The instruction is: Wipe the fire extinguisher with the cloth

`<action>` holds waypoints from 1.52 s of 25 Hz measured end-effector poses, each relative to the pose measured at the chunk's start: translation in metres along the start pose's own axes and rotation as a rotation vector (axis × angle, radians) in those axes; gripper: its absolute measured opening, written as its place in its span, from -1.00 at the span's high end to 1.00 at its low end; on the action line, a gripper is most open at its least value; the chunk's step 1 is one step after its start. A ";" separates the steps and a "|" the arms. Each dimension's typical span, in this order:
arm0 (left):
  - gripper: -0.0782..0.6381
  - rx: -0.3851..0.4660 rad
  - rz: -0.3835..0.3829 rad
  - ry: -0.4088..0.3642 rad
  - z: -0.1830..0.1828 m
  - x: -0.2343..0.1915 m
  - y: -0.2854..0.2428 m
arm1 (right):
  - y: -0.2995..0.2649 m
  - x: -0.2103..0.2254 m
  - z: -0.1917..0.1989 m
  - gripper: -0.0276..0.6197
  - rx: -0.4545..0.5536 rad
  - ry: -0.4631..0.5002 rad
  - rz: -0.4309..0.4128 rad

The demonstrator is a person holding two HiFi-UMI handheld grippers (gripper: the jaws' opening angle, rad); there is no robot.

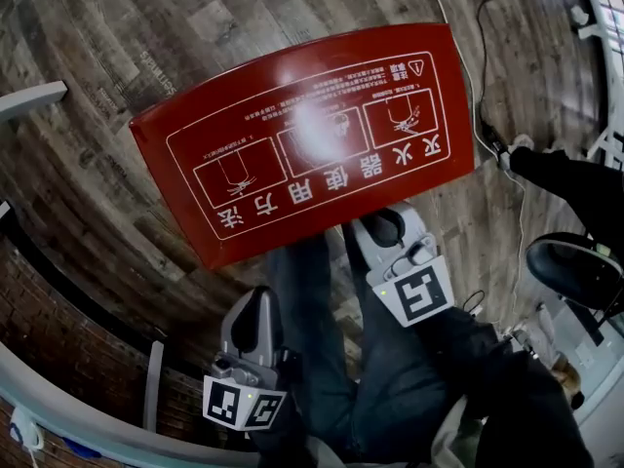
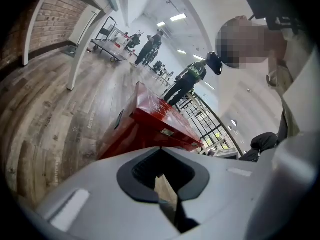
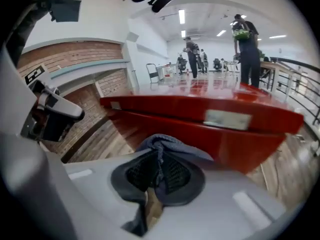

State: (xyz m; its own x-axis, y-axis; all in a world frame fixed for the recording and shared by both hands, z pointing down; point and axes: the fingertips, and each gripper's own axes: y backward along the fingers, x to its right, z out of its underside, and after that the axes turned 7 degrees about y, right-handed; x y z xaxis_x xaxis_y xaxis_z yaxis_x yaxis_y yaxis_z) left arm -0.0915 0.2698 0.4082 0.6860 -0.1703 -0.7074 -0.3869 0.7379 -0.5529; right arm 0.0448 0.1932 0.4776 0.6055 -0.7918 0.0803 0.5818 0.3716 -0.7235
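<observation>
A red fire-extinguisher cabinet (image 1: 312, 135) stands on the wooden floor, and its lid carries white instruction pictures. No extinguisher itself shows. My right gripper (image 1: 385, 224) hovers at the lid's near edge, shut on a blue cloth (image 3: 162, 144) that bunches out between its jaws (image 3: 159, 171). In the right gripper view the cabinet (image 3: 210, 119) fills the space just ahead. My left gripper (image 1: 261, 305) hangs lower and to the left, short of the cabinet. Its jaws (image 2: 162, 176) look shut with nothing in them, and the cabinet (image 2: 150, 119) lies beyond them.
The holder's jeans-clad legs (image 1: 322, 359) are between the grippers. A brick wall with a white rail (image 1: 58, 398) runs at lower left. Cables (image 1: 483, 115) and a black seat (image 1: 575, 266) lie to the right. Several people (image 3: 247, 49) and a cart (image 2: 107, 44) stand far off.
</observation>
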 end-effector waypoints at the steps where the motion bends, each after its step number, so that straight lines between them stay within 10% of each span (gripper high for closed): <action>1: 0.77 0.001 -0.004 0.001 0.001 -0.003 0.002 | -0.012 -0.017 -0.004 0.85 0.004 0.008 -0.043; 8: 0.77 0.016 -0.022 0.016 0.004 -0.020 0.005 | -0.052 -0.089 -0.035 0.85 0.099 0.148 -0.284; 18: 0.77 0.040 0.035 0.045 -0.005 -0.013 0.001 | -0.028 0.038 0.055 0.85 -0.114 -0.011 0.037; 27: 0.77 0.019 0.007 0.046 0.005 -0.025 0.000 | -0.126 -0.071 0.037 0.85 -0.056 0.021 -0.174; 38: 0.77 0.030 -0.001 0.019 0.003 -0.023 -0.011 | -0.043 -0.020 0.011 0.85 0.068 0.187 -0.068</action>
State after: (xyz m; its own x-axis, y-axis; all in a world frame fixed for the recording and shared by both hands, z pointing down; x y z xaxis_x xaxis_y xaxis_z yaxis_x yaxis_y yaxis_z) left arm -0.1013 0.2680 0.4322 0.6745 -0.1836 -0.7150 -0.3673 0.7567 -0.5408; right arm 0.0136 0.1988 0.5144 0.4556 -0.8901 -0.0057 0.6570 0.3406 -0.6726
